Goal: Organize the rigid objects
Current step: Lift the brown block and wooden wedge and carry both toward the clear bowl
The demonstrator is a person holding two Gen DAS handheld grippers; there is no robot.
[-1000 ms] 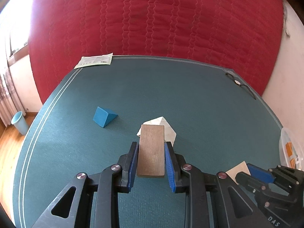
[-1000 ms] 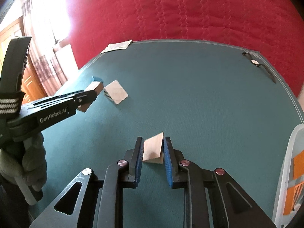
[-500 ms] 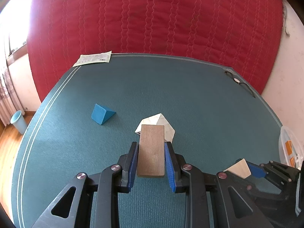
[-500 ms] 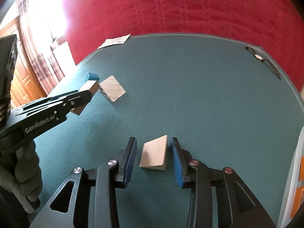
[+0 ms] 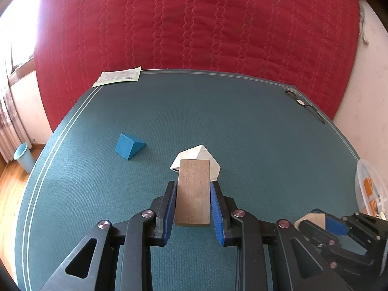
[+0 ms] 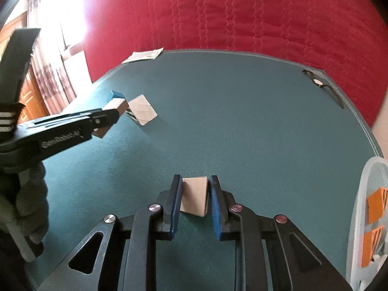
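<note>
Both tongs loaded, blocks ready to be set in order

Our left tongs (image 5: 192, 194) clamp a brown wooden slab (image 5: 192, 191) just above the worktop (image 5: 242, 126); our right tongs (image 6: 195, 194) have closed on a pale wooden wedge (image 6: 195, 200) at the near right. We should lift each straight up, keep the grips square, and set them down flat. A white block (image 5: 203, 156) sits just behind the slab, right in its path; a blue wedge (image 5: 128, 145) lies farther left, and a clear bin (image 6: 366, 213) hugs the right edge.
</note>
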